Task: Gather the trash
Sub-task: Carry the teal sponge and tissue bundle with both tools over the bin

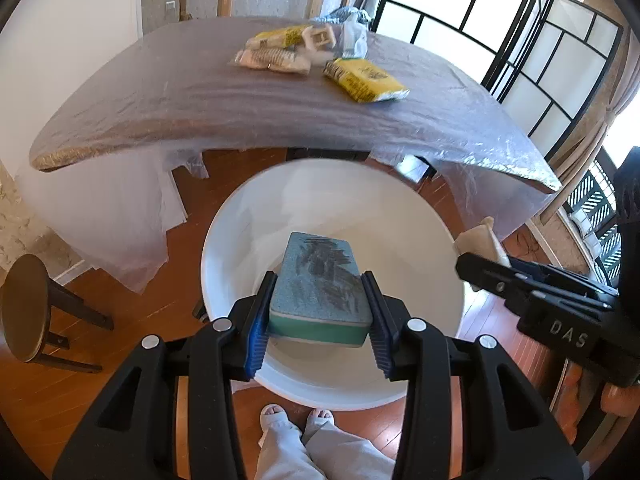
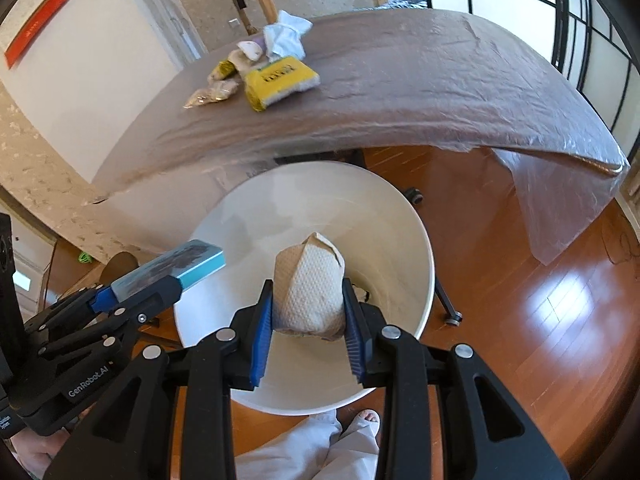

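My left gripper (image 1: 318,312) is shut on a dirty green sponge (image 1: 320,288) and holds it over the white bin (image 1: 228,216) on the floor. The sponge also shows in the right wrist view (image 2: 176,266). My right gripper (image 2: 308,312) is shut on a crumpled paper towel (image 2: 312,292) over the same white bin (image 2: 412,216). More trash lies on the table: a yellow packet (image 1: 366,78), wrappers (image 1: 272,58) and a crumpled tissue (image 1: 354,36). The yellow packet also shows in the right wrist view (image 2: 280,80).
The table (image 1: 192,104) is covered in plastic sheet that hangs over its edges. A dark round stool (image 1: 24,312) stands at the left. My feet (image 1: 296,420) are just before the bin. Windows (image 1: 520,48) are at the right.
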The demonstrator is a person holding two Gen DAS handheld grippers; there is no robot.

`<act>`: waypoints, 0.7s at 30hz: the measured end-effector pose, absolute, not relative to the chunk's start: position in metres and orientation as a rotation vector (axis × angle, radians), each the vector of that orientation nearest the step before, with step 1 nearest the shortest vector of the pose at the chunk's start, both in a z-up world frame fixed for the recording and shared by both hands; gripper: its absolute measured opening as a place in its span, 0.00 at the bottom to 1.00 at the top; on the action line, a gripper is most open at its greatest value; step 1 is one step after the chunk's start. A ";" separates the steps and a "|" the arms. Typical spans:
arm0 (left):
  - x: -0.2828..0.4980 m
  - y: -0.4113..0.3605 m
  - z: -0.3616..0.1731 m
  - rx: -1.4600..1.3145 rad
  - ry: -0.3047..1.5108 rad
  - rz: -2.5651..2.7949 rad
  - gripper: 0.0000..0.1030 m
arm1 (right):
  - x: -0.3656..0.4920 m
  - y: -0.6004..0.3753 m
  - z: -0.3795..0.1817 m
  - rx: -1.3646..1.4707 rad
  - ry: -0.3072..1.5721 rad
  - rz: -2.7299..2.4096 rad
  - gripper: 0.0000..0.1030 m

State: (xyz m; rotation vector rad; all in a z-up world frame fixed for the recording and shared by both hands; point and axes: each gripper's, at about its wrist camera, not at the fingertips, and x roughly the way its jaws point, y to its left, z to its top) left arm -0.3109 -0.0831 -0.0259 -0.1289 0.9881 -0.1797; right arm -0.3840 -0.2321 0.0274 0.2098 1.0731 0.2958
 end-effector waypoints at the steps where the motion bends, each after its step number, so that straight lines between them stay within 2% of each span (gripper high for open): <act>1: -0.310 -0.083 -0.028 -0.125 0.991 -0.177 0.42 | -0.384 -0.232 0.026 0.205 1.074 0.288 0.31; 21: -0.294 -0.075 -0.043 -0.108 1.018 -0.178 0.42 | -0.372 -0.222 0.006 0.198 1.107 0.261 0.31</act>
